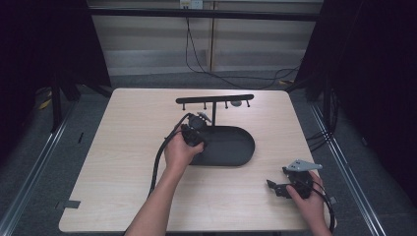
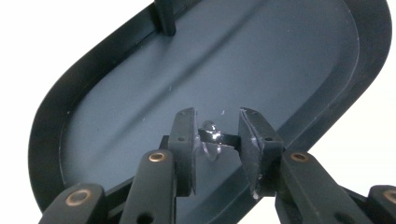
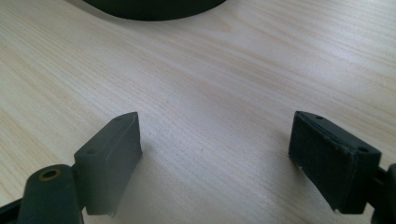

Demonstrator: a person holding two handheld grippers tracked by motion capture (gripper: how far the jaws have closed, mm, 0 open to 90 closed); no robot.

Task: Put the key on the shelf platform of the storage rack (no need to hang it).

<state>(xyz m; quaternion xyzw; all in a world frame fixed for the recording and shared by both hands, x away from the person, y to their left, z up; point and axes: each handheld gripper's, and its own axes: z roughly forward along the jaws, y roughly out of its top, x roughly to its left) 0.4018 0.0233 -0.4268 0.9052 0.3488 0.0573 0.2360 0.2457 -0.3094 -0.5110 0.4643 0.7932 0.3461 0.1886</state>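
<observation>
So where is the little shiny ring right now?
In the left gripper view, the small shiny ring is pinched between the left gripper jaws, just above the floor of the dark oval tray.

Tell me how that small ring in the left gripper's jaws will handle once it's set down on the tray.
The ring looks like thin, shiny metal, so probably stiff, light and rather slippery. Being round, it may roll or skid on the smooth tray, whose raised rim should stop it. The left gripper pinches it by a narrow band, so it could twist.
</observation>
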